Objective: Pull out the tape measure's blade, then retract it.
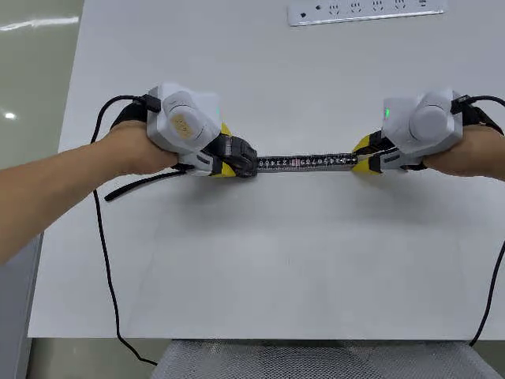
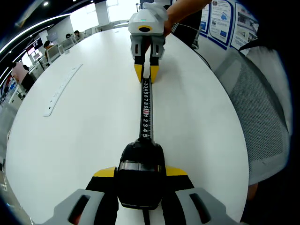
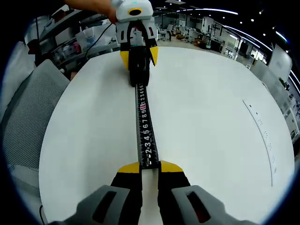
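**Surroundings of the Workbench**

A white, smooth-topped rectangular workbench [image 1: 276, 260] spans the head view. A long white plastic power strip [image 1: 367, 11] with a row of sockets lies flat near the far edge of the bench, right of centre. A grey mesh-backed office chair [image 1: 316, 359] stands just beside the near edge. Past the left side of the bench lies a glossy pale green floor [image 1: 35, 71] with bright reflections. In the left gripper view, blue-and-white wall posters [image 2: 220, 18] hang beyond the bench. In the right gripper view, an open office with cluttered desks [image 3: 187, 35] and white ceiling strip lights [image 3: 220, 10] lies behind the bench.
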`<move>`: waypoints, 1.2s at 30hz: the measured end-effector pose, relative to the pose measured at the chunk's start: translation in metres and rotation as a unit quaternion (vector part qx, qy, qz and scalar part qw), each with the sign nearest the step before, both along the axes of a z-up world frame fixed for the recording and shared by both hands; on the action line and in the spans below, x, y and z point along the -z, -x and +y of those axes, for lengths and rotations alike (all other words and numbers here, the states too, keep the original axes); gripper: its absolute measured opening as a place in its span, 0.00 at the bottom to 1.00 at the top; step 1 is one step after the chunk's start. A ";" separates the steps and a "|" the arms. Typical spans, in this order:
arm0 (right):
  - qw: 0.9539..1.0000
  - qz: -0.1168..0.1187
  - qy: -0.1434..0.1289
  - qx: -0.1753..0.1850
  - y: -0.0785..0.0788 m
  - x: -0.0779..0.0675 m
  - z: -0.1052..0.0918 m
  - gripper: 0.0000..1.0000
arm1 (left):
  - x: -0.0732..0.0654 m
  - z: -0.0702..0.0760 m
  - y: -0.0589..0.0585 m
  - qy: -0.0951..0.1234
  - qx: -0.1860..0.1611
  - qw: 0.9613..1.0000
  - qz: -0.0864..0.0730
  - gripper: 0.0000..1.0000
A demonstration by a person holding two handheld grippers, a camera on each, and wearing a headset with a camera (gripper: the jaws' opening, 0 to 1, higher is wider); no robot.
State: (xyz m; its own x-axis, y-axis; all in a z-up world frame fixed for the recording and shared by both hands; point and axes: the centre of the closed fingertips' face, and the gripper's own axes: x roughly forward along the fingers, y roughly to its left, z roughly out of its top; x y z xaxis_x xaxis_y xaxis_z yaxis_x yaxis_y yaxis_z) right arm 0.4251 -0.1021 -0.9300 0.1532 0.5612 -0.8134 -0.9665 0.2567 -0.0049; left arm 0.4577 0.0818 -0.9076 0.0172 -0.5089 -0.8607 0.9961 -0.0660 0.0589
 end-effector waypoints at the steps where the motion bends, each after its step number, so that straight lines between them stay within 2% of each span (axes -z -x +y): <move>1: 1.000 0.000 0.001 0.000 0.000 0.000 -0.002 0.10 | 0.000 0.000 0.000 0.000 0.000 1.000 0.000 0.32; 17: 1.000 0.008 0.015 0.008 0.005 0.005 -0.036 0.10 | 0.000 -0.002 -0.001 0.001 0.001 1.000 0.001 0.32; 36: 0.999 0.015 0.020 0.027 0.006 0.006 -0.057 0.10 | 0.000 -0.002 -0.002 0.000 -0.001 1.000 0.006 0.32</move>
State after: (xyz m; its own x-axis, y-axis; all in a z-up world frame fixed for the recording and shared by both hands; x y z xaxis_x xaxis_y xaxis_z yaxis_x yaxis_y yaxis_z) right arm 0.4190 -0.1596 -0.9357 0.1577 0.5203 -0.8393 -0.9509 0.3092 0.0130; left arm 0.4601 0.0803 -0.9076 0.0089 -0.5093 -0.8605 0.9968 -0.0636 0.0480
